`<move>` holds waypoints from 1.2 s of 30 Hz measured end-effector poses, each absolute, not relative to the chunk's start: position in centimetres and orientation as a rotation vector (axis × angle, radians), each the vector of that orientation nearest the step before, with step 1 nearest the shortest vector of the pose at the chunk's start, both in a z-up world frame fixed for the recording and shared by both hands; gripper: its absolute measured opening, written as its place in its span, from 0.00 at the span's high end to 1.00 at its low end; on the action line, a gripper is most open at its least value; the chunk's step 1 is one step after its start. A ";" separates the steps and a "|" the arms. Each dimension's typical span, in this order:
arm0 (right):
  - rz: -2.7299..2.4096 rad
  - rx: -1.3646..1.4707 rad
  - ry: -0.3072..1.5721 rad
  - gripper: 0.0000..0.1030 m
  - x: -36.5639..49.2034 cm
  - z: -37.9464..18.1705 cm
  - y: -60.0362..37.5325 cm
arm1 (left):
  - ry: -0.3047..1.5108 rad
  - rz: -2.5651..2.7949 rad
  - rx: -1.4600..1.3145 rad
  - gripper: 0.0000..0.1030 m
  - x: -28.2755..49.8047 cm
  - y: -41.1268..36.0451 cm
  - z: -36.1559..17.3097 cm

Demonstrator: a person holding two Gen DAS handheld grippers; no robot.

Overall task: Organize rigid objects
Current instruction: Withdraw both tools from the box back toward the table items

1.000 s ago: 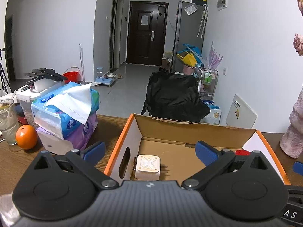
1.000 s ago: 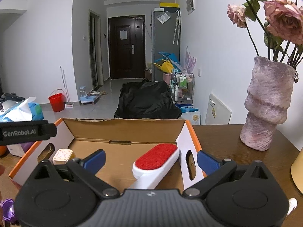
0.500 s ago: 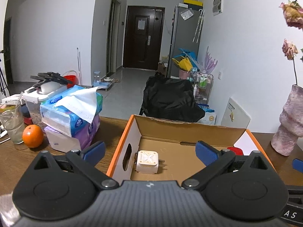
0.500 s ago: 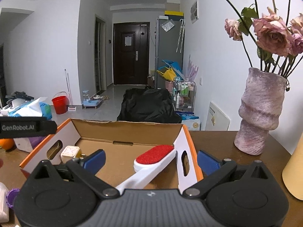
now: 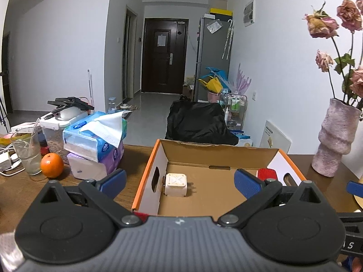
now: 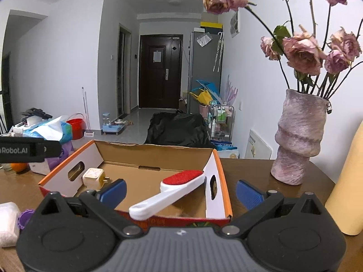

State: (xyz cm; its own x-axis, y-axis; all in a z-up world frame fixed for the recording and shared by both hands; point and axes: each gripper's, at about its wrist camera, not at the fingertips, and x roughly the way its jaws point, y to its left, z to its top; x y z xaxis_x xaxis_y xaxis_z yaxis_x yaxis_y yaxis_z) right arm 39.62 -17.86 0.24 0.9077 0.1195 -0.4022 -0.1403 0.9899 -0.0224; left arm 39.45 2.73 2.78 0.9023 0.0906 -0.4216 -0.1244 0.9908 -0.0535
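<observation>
The left gripper (image 5: 180, 182) is spread wide and holds nothing, just before the near edge of the box (image 5: 145, 181). The right gripper (image 6: 180, 191) is also spread and empty, at the same edge. Inside the box the charger (image 5: 175, 184) lies at its left wall. The brush (image 6: 172, 193) leans against its right wall, with the handle over the near edge.

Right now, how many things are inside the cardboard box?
2. A cream charger cube sits by the left wall of the cardboard box, and a white lint brush with a red pad lies by the right wall, handle over the front edge. The near floor is hidden.
</observation>
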 end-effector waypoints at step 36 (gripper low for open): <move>0.125 -0.063 0.370 0.00 25.8 -1.6 -20.8 | 0.441 0.122 -0.013 0.00 27.3 3.6 0.7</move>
State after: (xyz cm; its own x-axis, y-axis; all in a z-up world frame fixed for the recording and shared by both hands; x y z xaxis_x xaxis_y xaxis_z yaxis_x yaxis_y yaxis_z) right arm 25.80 -20.79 -1.60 0.9246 0.1104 -0.3647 -0.1336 0.9903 -0.0389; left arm 27.25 3.56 0.71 0.8970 0.1153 -0.4266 -0.1209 0.9926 0.0140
